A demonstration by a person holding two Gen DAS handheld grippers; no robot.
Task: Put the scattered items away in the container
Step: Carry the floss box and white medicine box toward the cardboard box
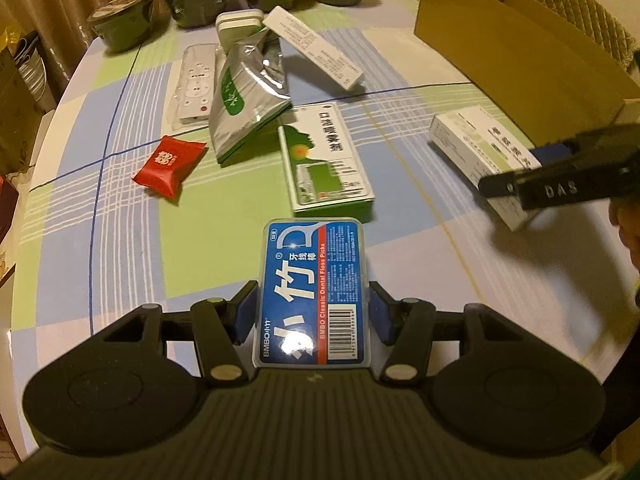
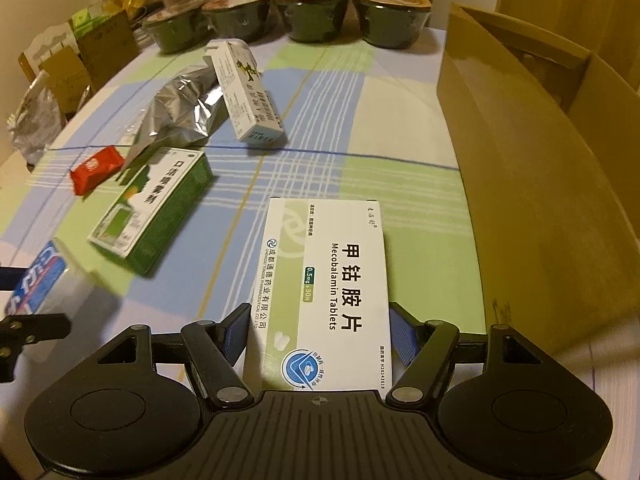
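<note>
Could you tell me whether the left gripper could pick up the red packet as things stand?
Probably not yet: the left gripper has its jaws shut on the floss box. The way to the red packet looks clear otherwise.

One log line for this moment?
left tool: shut on floss box | right tool: shut on tablet box | cardboard box: open, right

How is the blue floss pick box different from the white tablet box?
The flat blue plastic floss pick box has rounded corners and a shiny lid; the white cardboard tablet box has sharp corners and a matte face. The floss pick box sits between the fingers of the left gripper; the tablet box sits in the right gripper. Both are flat, rectangular, printed with black characters, and held above the checked tablecloth.
</note>
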